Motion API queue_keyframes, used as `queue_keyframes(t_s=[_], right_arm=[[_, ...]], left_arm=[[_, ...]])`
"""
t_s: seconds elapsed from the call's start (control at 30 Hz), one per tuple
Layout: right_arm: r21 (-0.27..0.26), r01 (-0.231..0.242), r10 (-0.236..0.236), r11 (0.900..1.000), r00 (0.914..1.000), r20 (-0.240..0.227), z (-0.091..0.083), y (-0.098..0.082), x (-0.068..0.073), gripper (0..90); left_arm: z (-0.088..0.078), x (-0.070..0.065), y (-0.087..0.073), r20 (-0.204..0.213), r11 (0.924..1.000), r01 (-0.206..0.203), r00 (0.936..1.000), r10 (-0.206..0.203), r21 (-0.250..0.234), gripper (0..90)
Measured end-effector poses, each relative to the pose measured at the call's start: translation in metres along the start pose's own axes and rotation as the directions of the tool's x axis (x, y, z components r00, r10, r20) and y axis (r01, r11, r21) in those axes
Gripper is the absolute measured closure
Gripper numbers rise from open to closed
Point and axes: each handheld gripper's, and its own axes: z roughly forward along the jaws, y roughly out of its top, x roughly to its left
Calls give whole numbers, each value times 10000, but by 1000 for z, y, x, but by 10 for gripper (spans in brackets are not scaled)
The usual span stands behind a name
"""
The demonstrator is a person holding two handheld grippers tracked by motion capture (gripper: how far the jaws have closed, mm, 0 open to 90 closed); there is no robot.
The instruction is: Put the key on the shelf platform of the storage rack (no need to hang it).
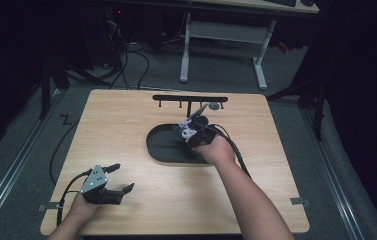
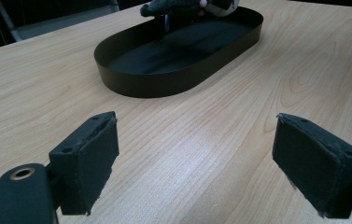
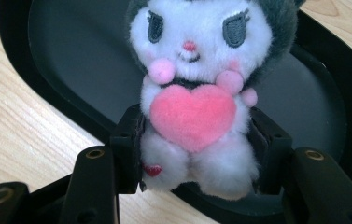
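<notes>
**Currently: plush toy held over the tray, placement pending**

Presently the right gripper (image 3: pixel 197 154) pinches a small plush toy (image 3: pixel 197 88) at its lower body, one jaw pressed in on each side. The toy is white with a grey hood and carries a pink heart (image 3: pixel 193 114) on its front. It hangs above the black oval tray (image 3: pixel 66 70), near the tray's far right end in the high view (image 1: pixel 190 133), and does not appear to rest on the tray floor.

Step in hand, as judged: transport of the toy to the tray, or its removal from it; the frames do not settle which. If placement is intended, the next move calls for lowering the toy until it sits on the tray floor, then spreading the jaws and withdrawing clear of the rim.

Pose: the right forearm reaches forward across the table (image 1: pixel 126 120), hand over the tray edge. The left gripper (image 1: pixel 118 177) rests low near the table's front left, jaws spread wide with nothing between them, pointing toward the tray (image 2: pixel 164 79).
</notes>
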Motion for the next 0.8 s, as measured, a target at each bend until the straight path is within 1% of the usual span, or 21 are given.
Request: queue_keyframes(t_s=[0.03, 0.07, 0.1, 0.17, 0.2, 0.23, 0.3, 0.33, 0.37, 0.47, 0.5, 0.53, 0.6, 0.63, 0.7, 0.8], right_arm=[[13, -47, 47, 10000, 10000, -65, 1, 1, 0, 476], [1, 14, -14, 10000, 9999, -142, 3, 2, 0, 476], [61, -39, 40, 10000, 9998, -186, 7, 4, 3, 476], [92, 72, -71, 9999, 9999, -124, 11, 6, 4, 476], [83, -58, 59, 9999, 9999, -149, 12, 7, 5, 476], [54, 37, -36, 10000, 9999, -147, 14, 7, 4, 476], [120, 54, -53, 9999, 10000, -74, 15, 8, 4, 476], [239, -42, 45, 9997, 9999, -149, 18, 5, 2, 476], [239, -42, 45, 9997, 9999, -149, 18, 5, 2, 476], [529, -70, 76, 9986, 9999, -114, 22, -5, -5, 476], [546, -147, 157, 9984, 9997, -175, 22, -8, -7, 476], [657, -382, 396, 9971, 9990, -201, 22, -10, -8, 476], [728, -314, 328, 9969, 9993, -193, 23, -12, -10, 475], [826, -314, 332, 9961, 9992, -201, 24, -16, -13, 475], [918, -417, 434, 9949, 9989, -176, 24, -19, -14, 474], [888, -336, 357, 9955, 9991, -225, 24, -20, -14, 474]], left_arm=[[0, 0, 0, 0, 10000, 2, 10000, -2, -1, 154], [0, 0, 0, 12, 10000, -3, 10000, 3, 3, 154], [0, 0, 0, 14, 10000, -1, 10000, 1, 9, 154], [0, 1, 0, 23, 10000, 26, 10000, -26, 48, 154], [0, 1, 0, 26, 10000, 24, 10000, -25, 43, 154], [0, 1, 0, 26, 10000, 24, 10000, -25, 43, 154], [-1, 1, 0, 26, 10000, 0, 10000, 0, 31, 154], [-1, 1, 0, 29, 10000, -6, 10000, 6, 29, 154], [-1, 1, 0, 37, 10000, -3, 10000, 3, 27, 154], [0, 1, 0, 16, 10000, 71, 10000, -71, -12, 154], [0, 1, 0, 10, 10000, 55, 10000, -55, -5, 154], [0, 1, 0, 16, 10000, 38, 10000, -38, -15, 154], [0, 1, 0, 34, 10000, 1, 10000, -1, 38, 154], [0, 1, 0, 23, 10000, -8, 10000, 8, 36, 154], [1, 0, 0, 14, 10000, -24, 10000, 24, 50, 154], [1, 1, 0, -1, 10000, -5, 10000, 5, 53, 154]])
